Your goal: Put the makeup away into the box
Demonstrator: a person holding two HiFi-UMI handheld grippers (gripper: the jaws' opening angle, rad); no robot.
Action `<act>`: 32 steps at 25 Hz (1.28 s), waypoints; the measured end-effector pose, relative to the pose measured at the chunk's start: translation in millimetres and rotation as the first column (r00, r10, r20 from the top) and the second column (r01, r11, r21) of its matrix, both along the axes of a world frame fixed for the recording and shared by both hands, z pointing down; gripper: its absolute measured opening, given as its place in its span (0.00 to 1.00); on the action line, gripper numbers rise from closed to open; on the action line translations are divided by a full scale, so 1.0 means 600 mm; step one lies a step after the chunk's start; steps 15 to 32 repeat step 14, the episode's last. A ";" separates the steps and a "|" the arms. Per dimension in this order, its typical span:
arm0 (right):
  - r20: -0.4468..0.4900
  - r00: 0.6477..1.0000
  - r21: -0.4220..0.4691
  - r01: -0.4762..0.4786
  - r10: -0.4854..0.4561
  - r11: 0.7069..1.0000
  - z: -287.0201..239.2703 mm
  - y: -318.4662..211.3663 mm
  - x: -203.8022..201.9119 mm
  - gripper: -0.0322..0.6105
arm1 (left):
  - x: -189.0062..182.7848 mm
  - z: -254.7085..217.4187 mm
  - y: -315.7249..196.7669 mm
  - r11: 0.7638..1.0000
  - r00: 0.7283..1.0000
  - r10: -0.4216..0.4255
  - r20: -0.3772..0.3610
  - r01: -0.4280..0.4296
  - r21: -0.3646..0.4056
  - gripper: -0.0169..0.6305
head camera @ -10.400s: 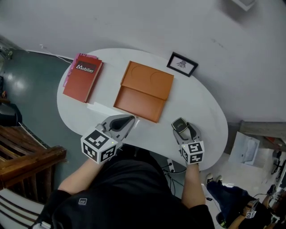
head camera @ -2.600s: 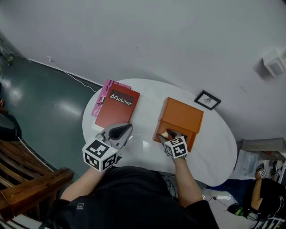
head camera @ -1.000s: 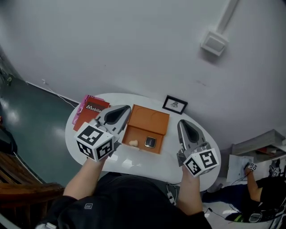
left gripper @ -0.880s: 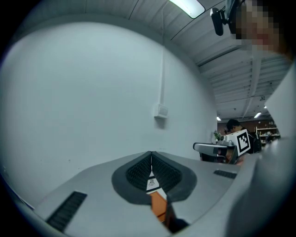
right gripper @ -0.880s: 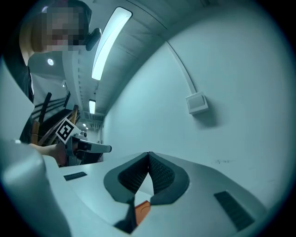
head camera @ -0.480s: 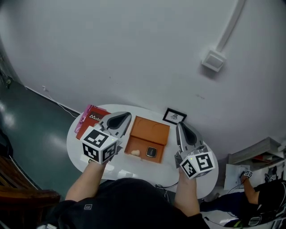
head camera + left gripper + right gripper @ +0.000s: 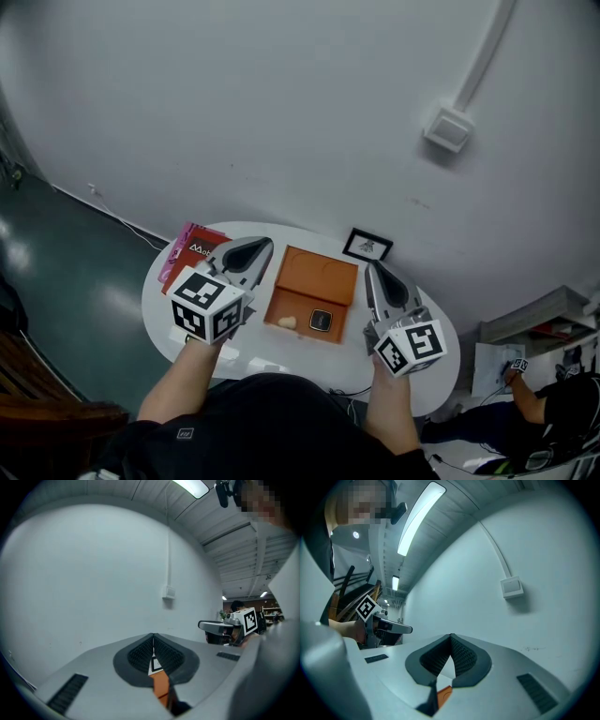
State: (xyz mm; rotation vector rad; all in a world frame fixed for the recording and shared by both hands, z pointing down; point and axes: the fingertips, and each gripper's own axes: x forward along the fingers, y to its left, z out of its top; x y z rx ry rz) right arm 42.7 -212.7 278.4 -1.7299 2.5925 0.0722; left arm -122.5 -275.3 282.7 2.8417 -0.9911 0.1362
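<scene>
Big white tabletop (image 7: pixel 281 354) down below, and at its middle sits the orange box (image 7: pixel 319 272), lid thrown back toward the far wall so the tray faces up. That reads as ready for filling, or for closing.

Left of it lies a red book (image 7: pixel 190 254), well apart from the box and looking like no part of the job.

Left tongs (image 7: pixel 265 247) are held raised on the box's left and right tongs (image 7: pixel 372 270) on its right. Both are pinched fully together with nothing between them. That looks like a pause clear of the box, not a reach.

At the far edge a small framed picture (image 7: pixel 367 246) is propped up.

In the tray there's a dark square compact (image 7: pixel 321 320) on the right and a pale lump (image 7: pixel 288 322) on the left, likely a sponge, too small to be sure. So the makeup looks to be in the box already.

Now the blind spots. The left tongs cover part of the book. The person's body and both marker cubes cover the near edge of the tabletop, so stray makeup there can't be ruled out. The two gripper views show mostly wall, with only a sliver of orange under the tips.
</scene>
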 end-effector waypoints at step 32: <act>0.019 1.000 0.004 0.015 -0.015 1.000 0.005 -0.005 -0.012 0.10 | -0.001 -0.001 -0.007 1.000 1.000 0.026 -0.004 -0.026 -0.001 0.05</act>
